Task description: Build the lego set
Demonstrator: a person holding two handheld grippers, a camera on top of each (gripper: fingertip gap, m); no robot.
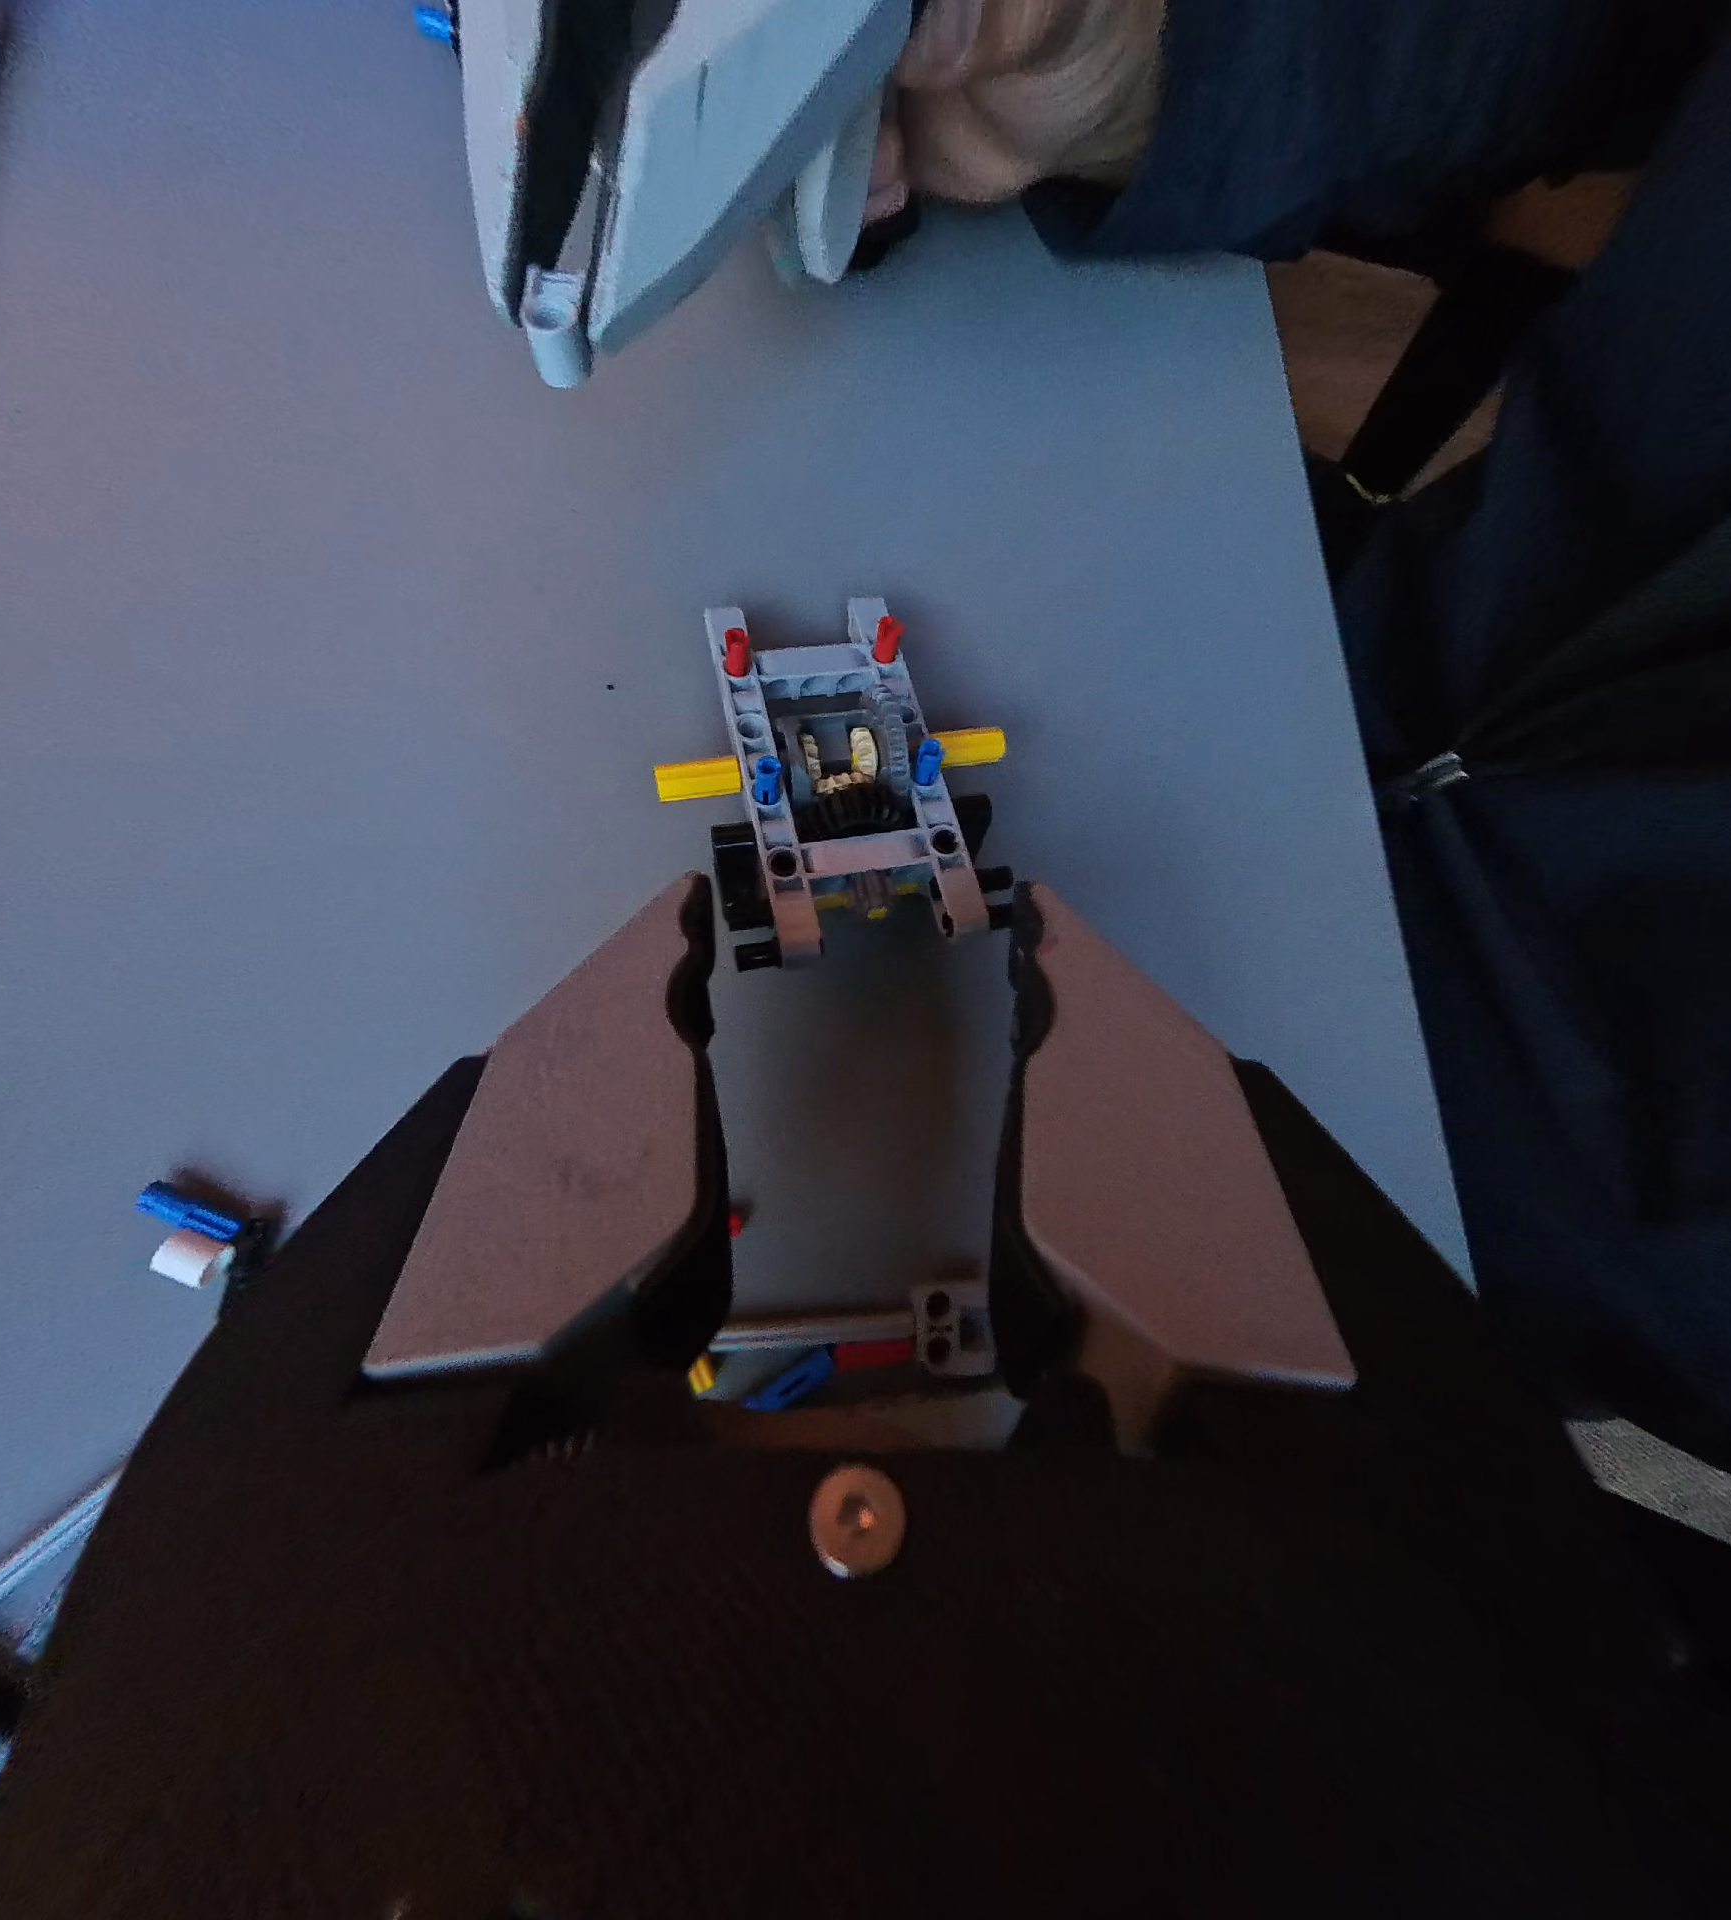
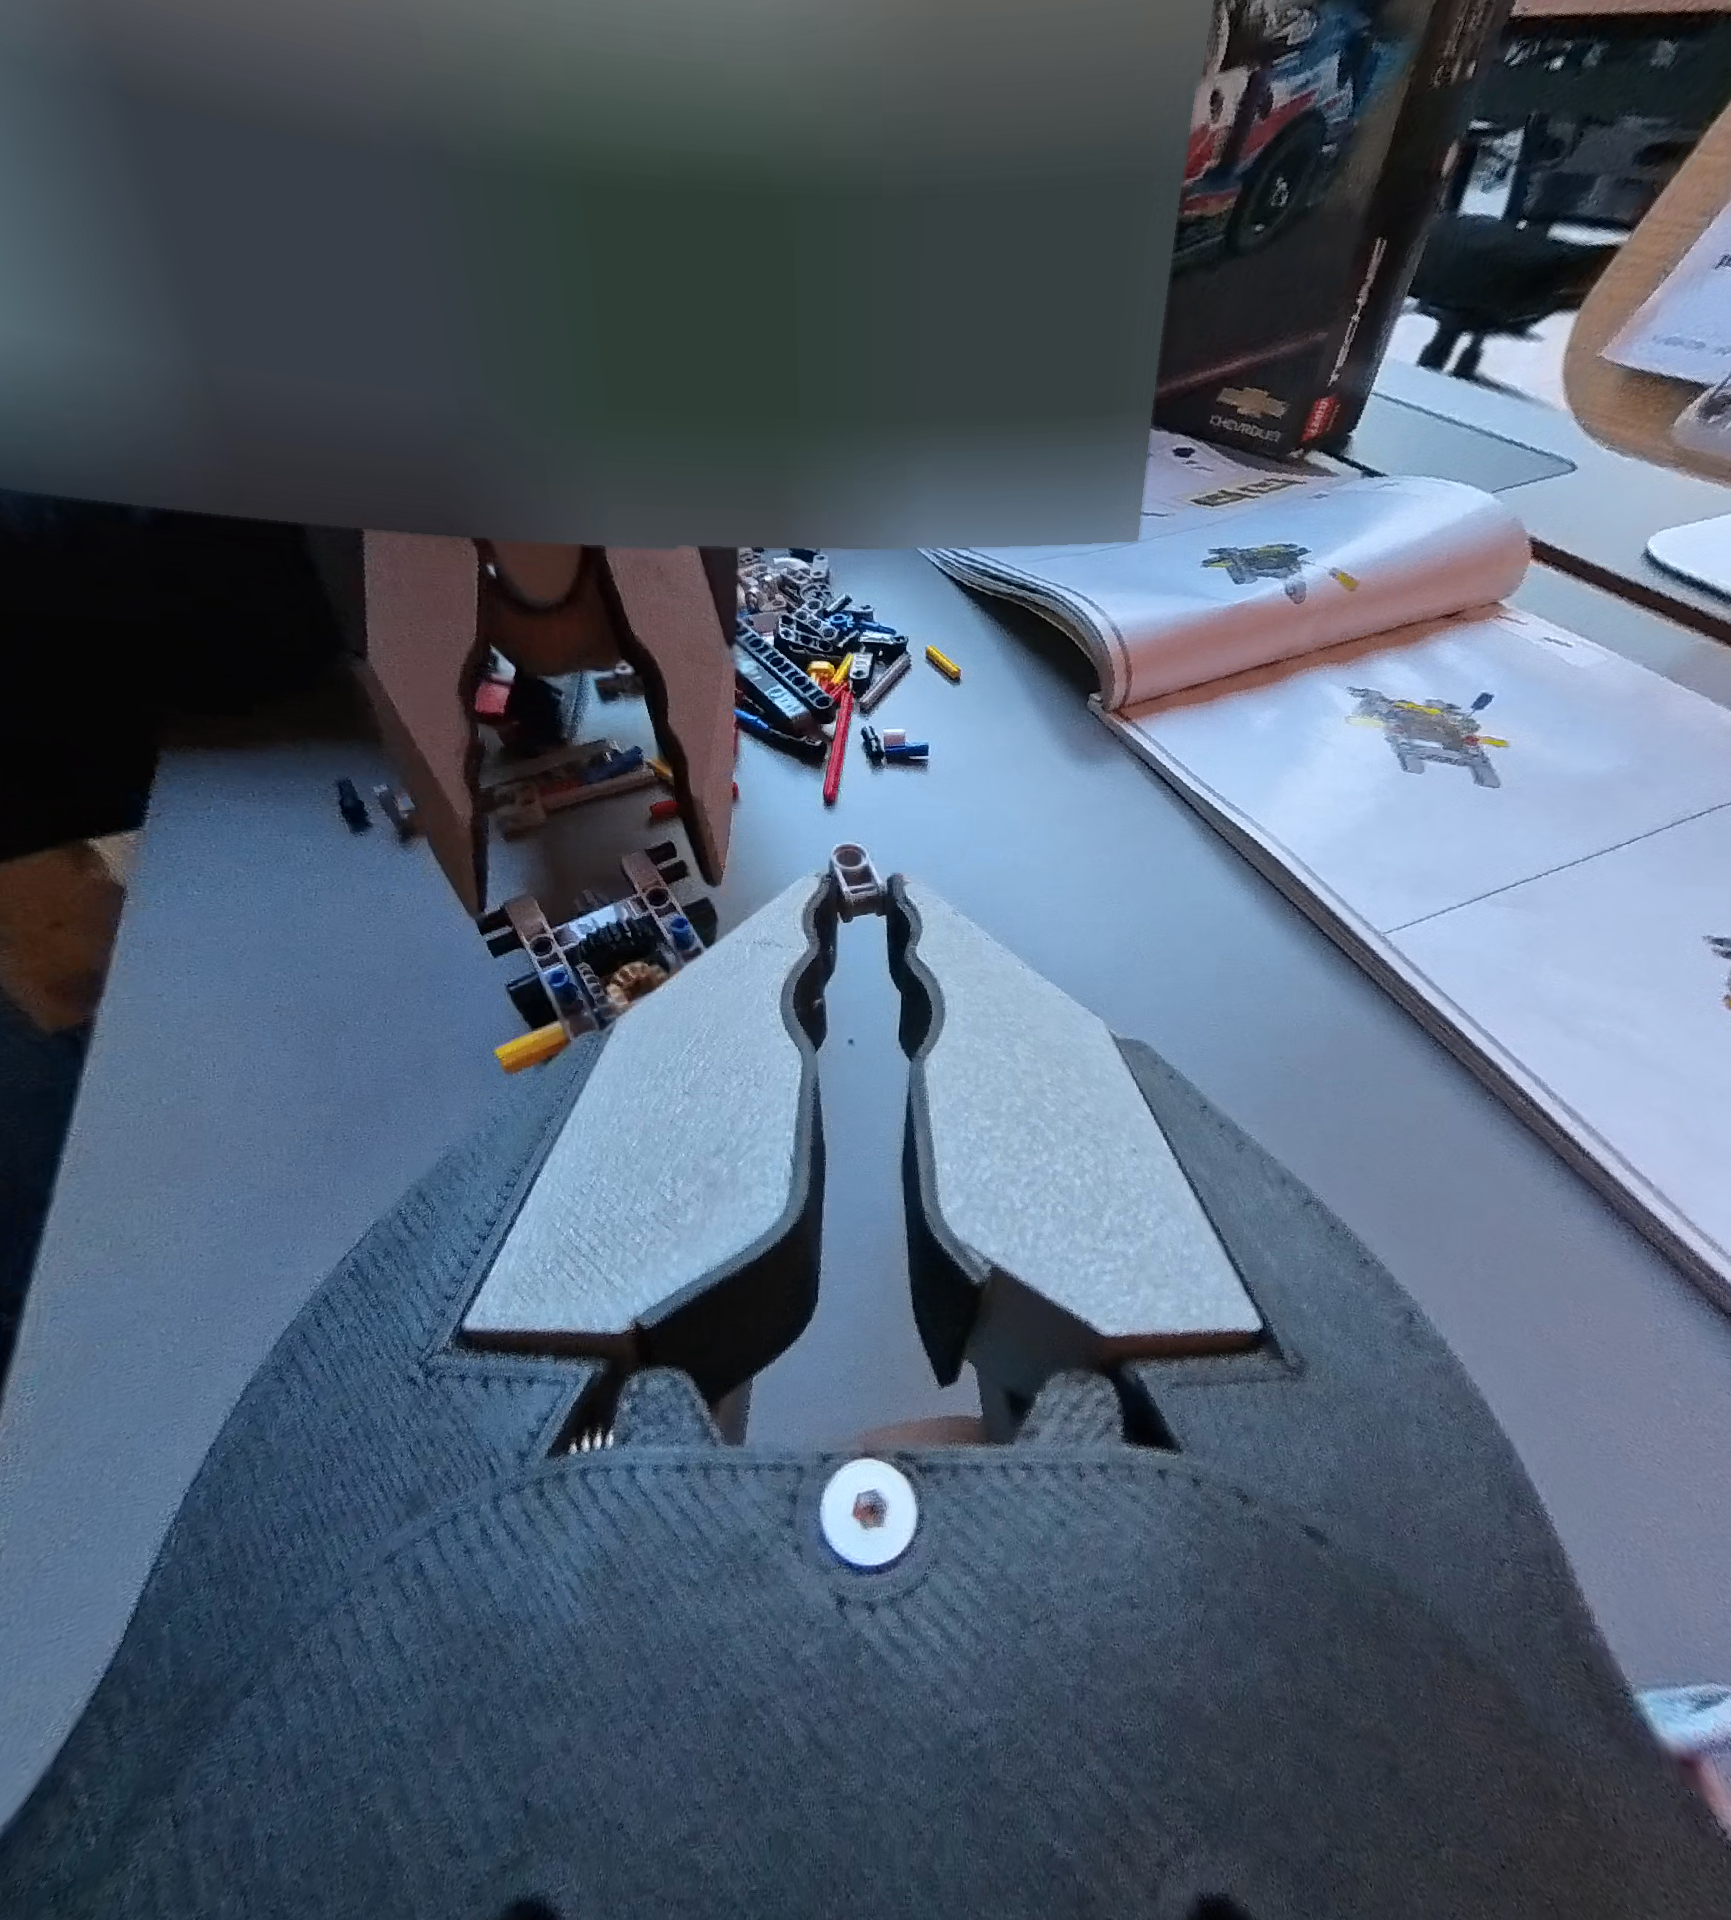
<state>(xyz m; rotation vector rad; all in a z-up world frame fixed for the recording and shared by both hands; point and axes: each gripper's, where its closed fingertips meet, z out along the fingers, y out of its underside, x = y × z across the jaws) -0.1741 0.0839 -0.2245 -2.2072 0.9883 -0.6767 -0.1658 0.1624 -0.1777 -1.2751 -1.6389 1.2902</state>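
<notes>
1. Left tongs (image 1: 856,914) spread wide, gripping nothing, hovering at the near end of a grey beam assembly (image 1: 840,769) on the grey surface (image 1: 321,623).
2. Near end of the assembly just at the fingertips, black side pieces close to the pads; touching or not, hard to tell from this angle.
3. On the assembly: red pins at the far end, blue pins at mid-length, a yellow axle (image 1: 697,779) sticking out sideways, tan and black gears in the middle.
4. Right tongs (image 2: 857,896) nearly closed, pads pinching a small grey connector piece (image 2: 853,878) at the very tips, lifted clear of the surface.
5. Assembly left of the right tongs, partly behind the left finger.
6. Beyond the left tongs, a pile of loose parts (image 2: 819,655); right of the right tongs, an open instruction booklet (image 2: 1463,790); behind it, a dark box (image 2: 1308,208).
</notes>
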